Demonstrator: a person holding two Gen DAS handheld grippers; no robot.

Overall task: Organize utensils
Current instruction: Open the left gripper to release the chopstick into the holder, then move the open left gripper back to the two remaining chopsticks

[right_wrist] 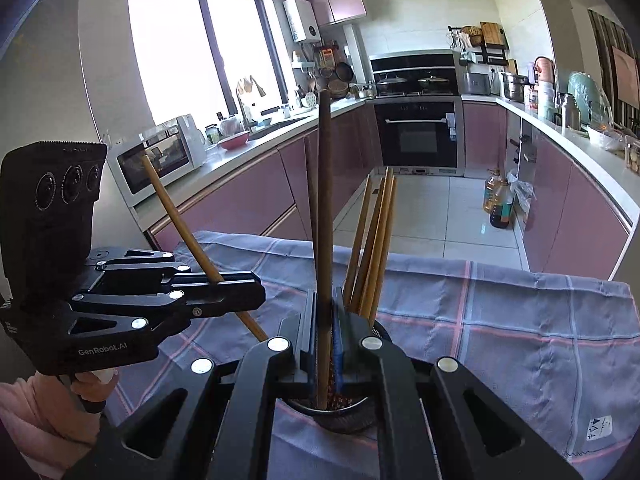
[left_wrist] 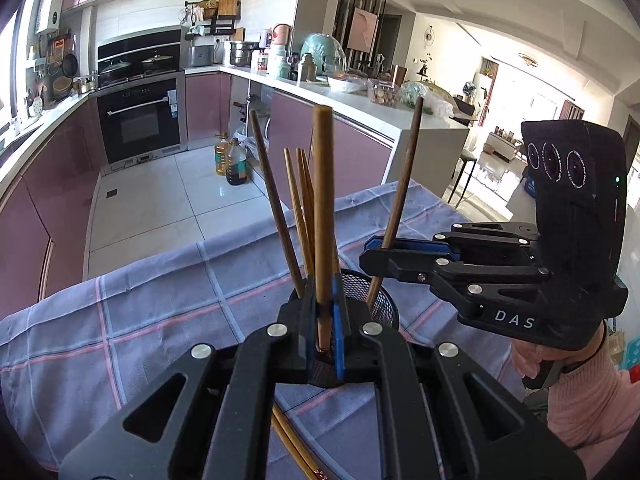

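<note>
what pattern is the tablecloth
Blue-grey tablecloth with a pink and pale plaid grid, clearest in the right wrist view.

left gripper [left_wrist: 326, 312] clamped, tilted down | right gripper [right_wrist: 326, 320] clamped, tilted down

Checked tablecloth [left_wrist: 120, 320], oven [left_wrist: 140, 120], oil bottles [left_wrist: 230, 160], microwave [right_wrist: 160, 156]

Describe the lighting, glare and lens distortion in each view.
Left wrist view: daylight blows out the living room at right; the counter edge bows; corners are vignetted. Right wrist view: the window is overexposed, the checked cloth evenly lit and sharp.
</note>
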